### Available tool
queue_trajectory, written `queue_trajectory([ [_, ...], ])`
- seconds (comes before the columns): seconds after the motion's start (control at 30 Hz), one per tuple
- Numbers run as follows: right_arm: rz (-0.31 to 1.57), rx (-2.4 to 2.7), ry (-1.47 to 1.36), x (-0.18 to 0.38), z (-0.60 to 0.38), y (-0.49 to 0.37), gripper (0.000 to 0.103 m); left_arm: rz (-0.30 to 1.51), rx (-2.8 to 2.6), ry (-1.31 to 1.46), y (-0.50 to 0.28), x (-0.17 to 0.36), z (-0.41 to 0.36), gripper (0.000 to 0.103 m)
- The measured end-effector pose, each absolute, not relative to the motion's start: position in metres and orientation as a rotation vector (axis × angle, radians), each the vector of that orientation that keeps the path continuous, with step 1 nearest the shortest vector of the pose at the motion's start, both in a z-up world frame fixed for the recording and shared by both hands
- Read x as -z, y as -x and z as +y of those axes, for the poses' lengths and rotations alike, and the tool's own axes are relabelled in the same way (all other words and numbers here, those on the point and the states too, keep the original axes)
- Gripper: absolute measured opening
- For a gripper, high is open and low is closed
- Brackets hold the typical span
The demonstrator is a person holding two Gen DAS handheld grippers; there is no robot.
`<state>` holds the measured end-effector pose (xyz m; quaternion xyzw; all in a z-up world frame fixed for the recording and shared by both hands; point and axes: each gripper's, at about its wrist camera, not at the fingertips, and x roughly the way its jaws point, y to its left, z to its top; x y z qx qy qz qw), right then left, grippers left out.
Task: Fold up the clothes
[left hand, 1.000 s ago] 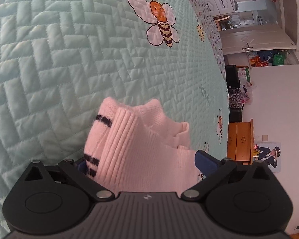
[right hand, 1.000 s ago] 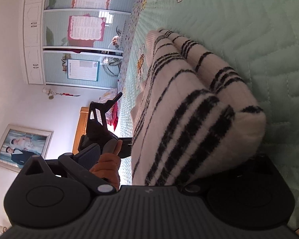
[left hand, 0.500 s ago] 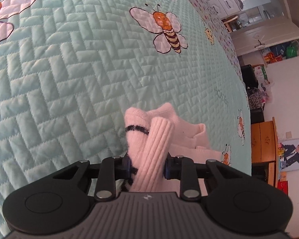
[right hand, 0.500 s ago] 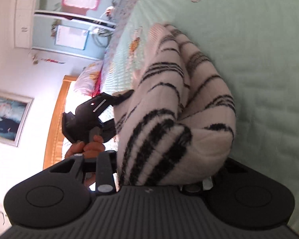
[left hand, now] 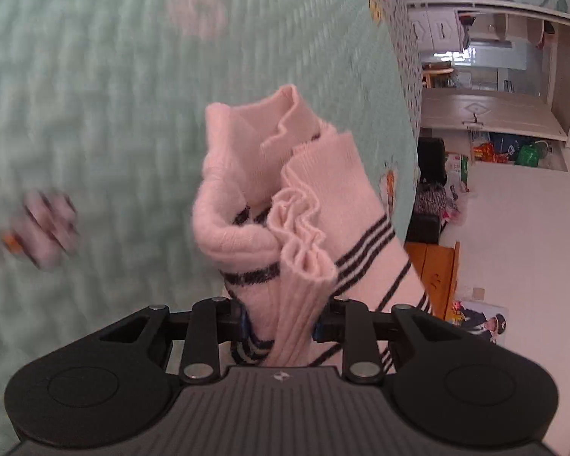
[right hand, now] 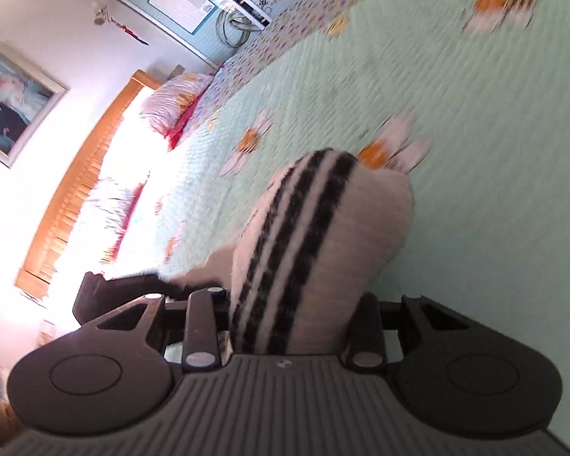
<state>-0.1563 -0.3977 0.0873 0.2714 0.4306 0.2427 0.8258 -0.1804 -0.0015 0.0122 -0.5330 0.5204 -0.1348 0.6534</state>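
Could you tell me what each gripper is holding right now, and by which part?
Both hold the striped sweater: left gripper pinches a bunched ribbed edge, right gripper a folded striped bundle.

A bed covered with a mint-green quilted bedspread [left hand: 95,76] printed with cartoon bees fills most of both views. At its head stand an orange wooden headboard [right hand: 76,190] and pink-and-white pillows [right hand: 171,106], washed out by strong light. A framed photograph [right hand: 7,98] hangs on the white wall [right hand: 57,19] above. Beyond the bed's far side are white cabinets [left hand: 437,30], a pale door [left hand: 486,110], a low wooden cupboard [left hand: 433,269], and coloured bags [left hand: 513,150].
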Motion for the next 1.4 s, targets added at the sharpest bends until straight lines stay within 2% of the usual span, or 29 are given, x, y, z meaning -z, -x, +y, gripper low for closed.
queue_trajectory([
  [0.17, 0.94, -0.36, -0.402, -0.12, -0.528, 0.153, 0.036, 1.23, 0.478, 1.121, 0.186, -0.015, -0.171, 0.03],
  [0.27, 0.975, -0.235, -0.31, -0.118, -0.596, 0.153, 0.036, 1.255, 0.577, 1.05, 0.191, -0.016, -0.272, 0.037],
  [0.37, 1.022, -0.133, -0.252, -0.097, -0.652, 0.143, 0.037, 1.267, 0.63, 1.003, 0.192, -0.013, -0.327, 0.039],
  [0.47, 1.019, -0.013, -0.239, -0.06, -0.686, 0.137, 0.051, 1.226, 0.634, 0.921, 0.195, -0.01, -0.324, 0.043],
  [0.53, 0.99, 0.042, -0.326, -0.045, -0.7, 0.137, 0.067, 1.226, 0.655, 0.859, 0.2, -0.008, -0.307, 0.044],
  [0.63, 0.899, 0.093, -0.463, -0.042, -0.717, 0.15, 0.067, 1.224, 0.686, 0.766, 0.208, -0.005, -0.281, 0.045],
  [0.83, 0.604, 0.186, -0.633, -0.087, -0.709, 0.213, 0.067, 1.077, 0.72, 0.554, 0.205, -0.049, -0.265, 0.046],
  [0.93, 0.473, 0.051, -0.833, -0.089, -0.694, 0.252, 0.068, 0.996, 0.792, 0.471, 0.193, -0.073, -0.296, 0.065],
  [1.0, 0.447, 0.033, -0.961, -0.071, -0.693, 0.272, 0.069, 0.961, 0.818, 0.402, 0.186, -0.08, -0.325, 0.067],
  [1.07, 0.489, 0.082, -1.039, -0.036, -0.697, 0.284, 0.069, 0.998, 0.826, 0.346, 0.179, -0.066, -0.347, 0.07],
  [1.1, 0.521, 0.097, -1.057, -0.018, -0.699, 0.286, 0.067, 1.034, 0.819, 0.31, 0.175, -0.055, -0.358, 0.07],
  [1.13, 0.533, 0.125, -1.034, -0.005, -0.7, 0.286, 0.051, 1.071, 0.813, 0.274, 0.171, -0.044, -0.37, 0.07],
  [1.17, 0.539, 0.156, -0.996, 0.005, -0.702, 0.287, 0.031, 1.138, 0.82, 0.247, 0.165, -0.027, -0.382, 0.07],
  [1.2, 0.537, 0.173, -1.018, 0.013, -0.707, 0.288, 0.0, 1.124, 0.818, 0.23, 0.165, -0.022, -0.384, 0.069],
  [1.3, 0.53, 0.165, -1.094, 0.018, -0.717, 0.291, 0.0, 1.088, 0.831, 0.184, 0.17, -0.022, -0.386, 0.071],
  [1.37, 0.502, 0.145, -1.041, 0.001, -0.712, 0.294, 0.012, 1.08, 0.843, 0.177, 0.169, -0.023, -0.384, 0.071],
  [1.4, 0.461, 0.142, -1.023, -0.008, -0.708, 0.298, 0.036, 1.078, 0.85, 0.187, 0.168, -0.024, -0.381, 0.071],
])
